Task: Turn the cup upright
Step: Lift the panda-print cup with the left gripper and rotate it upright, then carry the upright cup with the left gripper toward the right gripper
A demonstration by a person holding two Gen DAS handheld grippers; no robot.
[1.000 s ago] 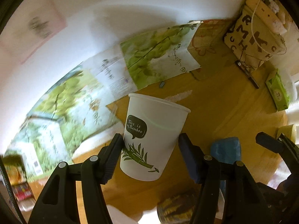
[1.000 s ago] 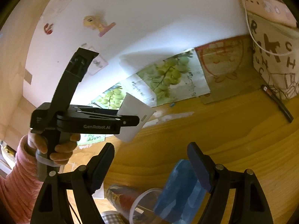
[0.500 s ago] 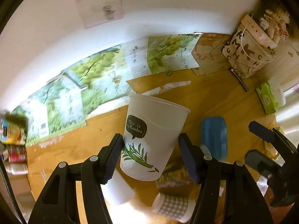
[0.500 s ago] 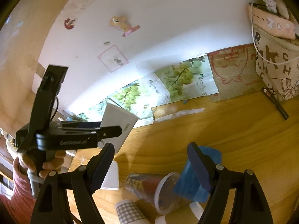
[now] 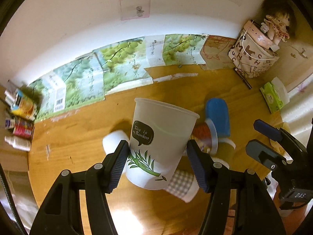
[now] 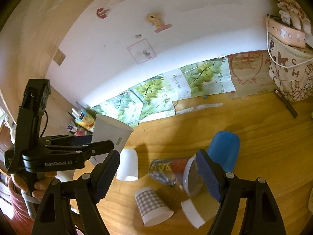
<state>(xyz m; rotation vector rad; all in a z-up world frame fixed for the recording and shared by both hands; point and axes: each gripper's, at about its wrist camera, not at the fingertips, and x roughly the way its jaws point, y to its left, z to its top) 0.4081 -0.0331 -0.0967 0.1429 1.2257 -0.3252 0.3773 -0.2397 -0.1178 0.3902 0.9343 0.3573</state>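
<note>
My left gripper [image 5: 157,157] is shut on a white paper cup [image 5: 160,143] printed "This is Bamboo" with green leaves. It holds the cup in the air, mouth up and slightly tilted, above the wooden table [image 5: 82,133]. The cup [image 6: 109,135] and the left gripper [image 6: 64,154] also show at the left of the right wrist view. My right gripper [image 6: 158,178] is open and empty above several cups on the table. It also shows at the right edge of the left wrist view [image 5: 262,139].
Several cups are on the table: a blue cup [image 6: 225,152], a red patterned cup on its side [image 6: 172,172], a checked cup [image 6: 152,205], a plain white cup [image 6: 128,164]. A printed bag [image 5: 252,58], a tissue pack [image 5: 272,98] and bottles [image 5: 18,129] line the edges.
The left gripper has tilted and lifted with the cup, so the view now looks down on the table and its cups. The right gripper has pulled back and up. Neither grip changed.
</note>
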